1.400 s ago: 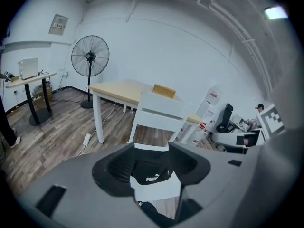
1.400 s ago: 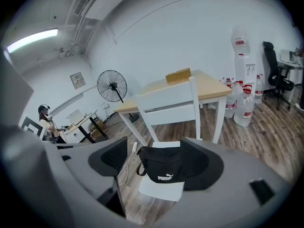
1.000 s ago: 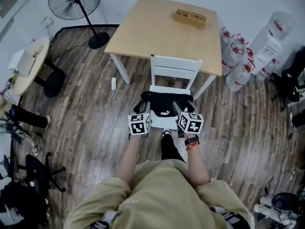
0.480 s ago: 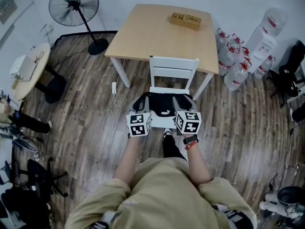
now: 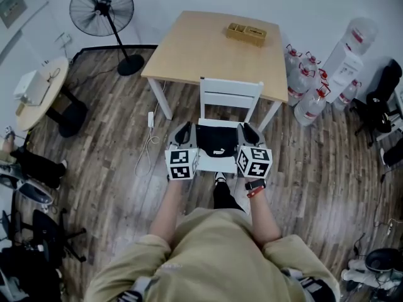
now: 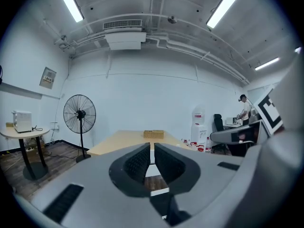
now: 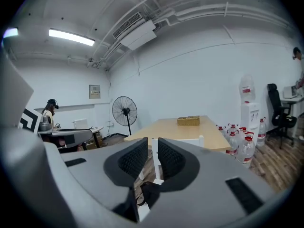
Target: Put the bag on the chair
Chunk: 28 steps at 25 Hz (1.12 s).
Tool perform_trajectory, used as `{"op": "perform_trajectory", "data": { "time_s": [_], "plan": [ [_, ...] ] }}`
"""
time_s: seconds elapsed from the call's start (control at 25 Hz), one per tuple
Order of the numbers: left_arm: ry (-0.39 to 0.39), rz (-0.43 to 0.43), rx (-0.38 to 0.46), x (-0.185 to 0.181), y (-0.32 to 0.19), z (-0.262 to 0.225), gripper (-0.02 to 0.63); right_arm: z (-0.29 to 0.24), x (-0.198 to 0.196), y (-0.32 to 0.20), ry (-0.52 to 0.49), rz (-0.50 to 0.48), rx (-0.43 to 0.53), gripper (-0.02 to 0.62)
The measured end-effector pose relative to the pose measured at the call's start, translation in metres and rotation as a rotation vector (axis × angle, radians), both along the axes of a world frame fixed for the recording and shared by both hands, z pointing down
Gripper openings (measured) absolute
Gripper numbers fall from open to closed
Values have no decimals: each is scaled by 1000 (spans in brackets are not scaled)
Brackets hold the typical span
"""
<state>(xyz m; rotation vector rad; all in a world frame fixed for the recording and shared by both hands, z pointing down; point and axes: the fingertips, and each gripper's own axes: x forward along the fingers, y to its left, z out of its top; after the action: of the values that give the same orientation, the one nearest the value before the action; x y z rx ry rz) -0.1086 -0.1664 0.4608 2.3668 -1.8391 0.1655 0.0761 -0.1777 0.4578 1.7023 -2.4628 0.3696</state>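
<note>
The black bag (image 5: 217, 141) lies flat on the seat of the white chair (image 5: 231, 88), which is tucked under the table. My left gripper (image 5: 183, 129) hovers at the bag's left edge and my right gripper (image 5: 246, 128) at its right edge; neither touches it. The left gripper (image 6: 152, 153) has just been closing and only a hairline slit remains, with nothing between the jaws. The right gripper (image 7: 152, 151) has also been closing; a narrow gap stays, empty, with the chair's back post behind it. A dark strap of the bag (image 7: 147, 191) shows below the right jaws.
The light wooden table (image 5: 208, 52) carries a small wooden box (image 5: 246, 33). A standing fan (image 5: 101, 8) is at the back left, a round side table (image 5: 39, 87) further left. Water bottles (image 5: 306, 96) and a dispenser (image 5: 354, 50) stand right. A cable (image 5: 150, 140) lies on the floor.
Both grippers have let go of the bag, risen and moved apart to its sides. The bag now rests flat on the seat. Both pairs of jaws stand closer together.
</note>
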Motion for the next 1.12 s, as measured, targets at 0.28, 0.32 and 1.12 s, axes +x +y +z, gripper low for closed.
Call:
{"op": "perform_trajectory", "data": {
  "time_s": [0.28, 0.32, 1.12],
  "plan": [
    [22, 31, 16, -4, 4, -5, 32, -10, 9, 6, 3, 35, 29, 54],
    [23, 37, 23, -4, 4, -7, 29, -11, 9, 6, 0, 39, 31, 51],
    [137, 182, -3, -4, -44, 2, 18, 6, -9, -46, 42, 41, 2, 21]
  ]
}}
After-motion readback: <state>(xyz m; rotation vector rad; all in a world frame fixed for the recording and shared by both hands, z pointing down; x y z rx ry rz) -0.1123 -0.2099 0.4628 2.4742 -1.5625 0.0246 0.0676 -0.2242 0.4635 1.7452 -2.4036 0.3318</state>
